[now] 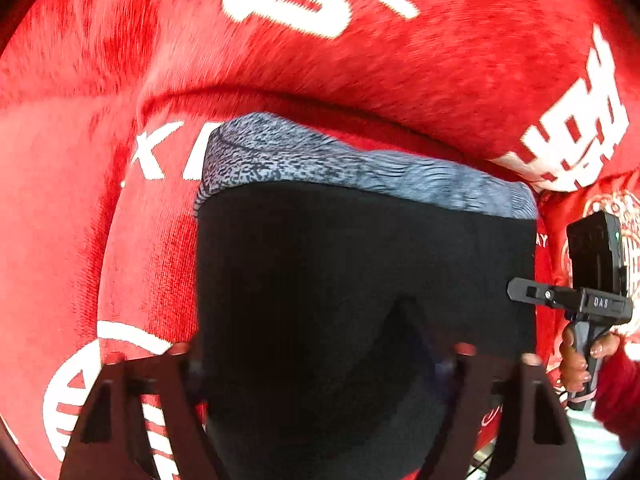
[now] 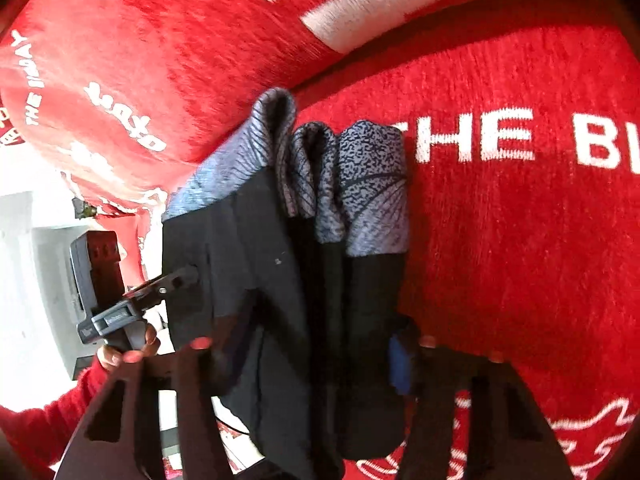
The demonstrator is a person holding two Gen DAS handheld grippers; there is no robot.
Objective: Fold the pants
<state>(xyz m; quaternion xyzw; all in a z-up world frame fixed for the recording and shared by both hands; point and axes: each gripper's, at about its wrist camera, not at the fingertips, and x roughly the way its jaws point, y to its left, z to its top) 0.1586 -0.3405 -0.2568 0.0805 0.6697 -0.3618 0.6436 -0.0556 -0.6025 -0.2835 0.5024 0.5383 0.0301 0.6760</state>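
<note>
Red blanket (image 2: 520, 240) reads "THE"; pants (image 2: 280, 280) hang before it.

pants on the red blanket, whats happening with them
A person is folding a pair of black pants with grey patterned ends on a red blanket with white lettering. The pants look already folded into a thick bundle of several layers. The left hand-held gripper and the right hand-held gripper each have their fingers spread on either side of the bundle, apparently holding it up off the blanket. The frames do not show whether either is clamped tight.
</note>
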